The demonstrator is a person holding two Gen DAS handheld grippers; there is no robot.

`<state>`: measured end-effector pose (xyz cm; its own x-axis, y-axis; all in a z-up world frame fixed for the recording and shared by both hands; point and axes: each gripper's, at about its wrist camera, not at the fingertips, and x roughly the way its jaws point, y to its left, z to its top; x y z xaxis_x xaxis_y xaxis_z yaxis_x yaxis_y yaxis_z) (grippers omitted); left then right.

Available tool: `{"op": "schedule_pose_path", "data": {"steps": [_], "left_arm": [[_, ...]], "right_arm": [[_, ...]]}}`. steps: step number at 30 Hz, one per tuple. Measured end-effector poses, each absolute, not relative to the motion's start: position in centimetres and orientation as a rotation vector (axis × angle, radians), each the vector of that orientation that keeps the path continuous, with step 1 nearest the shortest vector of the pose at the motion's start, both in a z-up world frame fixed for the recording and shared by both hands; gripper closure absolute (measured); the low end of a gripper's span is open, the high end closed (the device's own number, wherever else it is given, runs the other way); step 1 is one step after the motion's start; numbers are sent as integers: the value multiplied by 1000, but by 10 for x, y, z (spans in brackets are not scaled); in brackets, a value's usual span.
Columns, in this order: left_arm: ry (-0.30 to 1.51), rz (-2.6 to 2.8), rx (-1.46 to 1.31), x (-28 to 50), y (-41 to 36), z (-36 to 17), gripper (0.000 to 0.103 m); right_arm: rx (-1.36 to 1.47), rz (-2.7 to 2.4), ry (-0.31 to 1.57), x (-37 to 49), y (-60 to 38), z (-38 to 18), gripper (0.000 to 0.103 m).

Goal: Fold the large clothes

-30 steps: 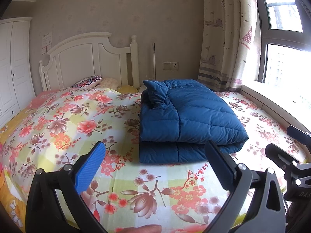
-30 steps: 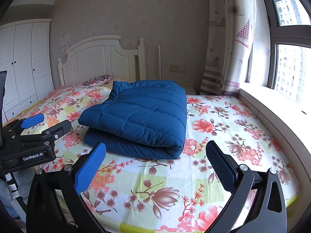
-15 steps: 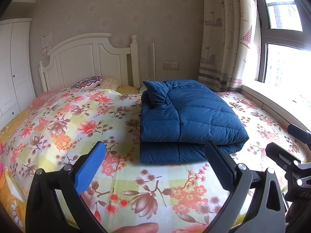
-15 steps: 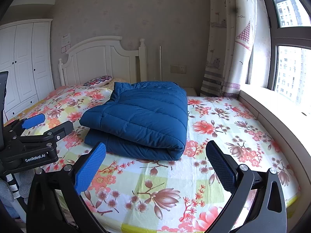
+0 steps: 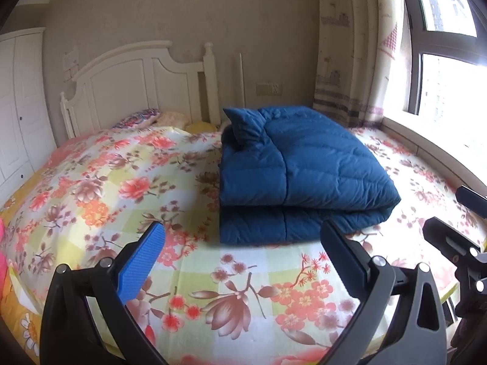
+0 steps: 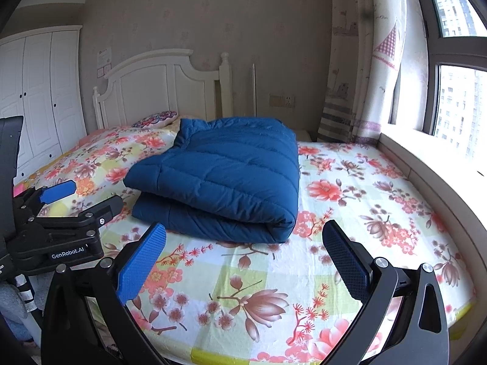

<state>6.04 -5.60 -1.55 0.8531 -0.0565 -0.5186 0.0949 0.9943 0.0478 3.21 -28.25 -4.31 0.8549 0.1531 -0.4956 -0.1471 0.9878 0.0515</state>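
Observation:
A dark blue quilted garment (image 5: 298, 170) lies folded into a thick rectangle on the floral bed sheet (image 5: 127, 182), toward the headboard. It shows again in the right wrist view as the same folded bundle (image 6: 225, 179). My left gripper (image 5: 243, 249) is open above the foot of the bed, short of the bundle, holding nothing. My right gripper (image 6: 245, 251) is open too, also near the bed's foot and apart from the garment. The left gripper (image 6: 82, 197) appears from the side at the left of the right wrist view.
A white headboard (image 5: 143, 88) and pillows (image 5: 137, 120) stand at the far end. White wardrobe doors (image 6: 39, 91) line the left wall. A curtain (image 6: 365, 60), window and sill (image 6: 432, 176) run along the right side of the bed.
Both views have shifted only slightly; the grippers stay open and the folded garment has not moved.

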Motion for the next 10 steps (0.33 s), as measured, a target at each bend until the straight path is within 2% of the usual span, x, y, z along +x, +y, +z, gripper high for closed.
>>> {"op": "schedule_pose_path", "data": {"steps": [3,6,10], "left_arm": [[536,-63,98,71,-50,-22,2],[637,-75,100,117,-19,-25,2],[725,107,-35,203,95,-17,2]], "right_arm": [[19,153,547,42,-289,-50,4],[43,120,578,60,-313,-53,4],[11,-97,594,102,-399,-36,4]]}}
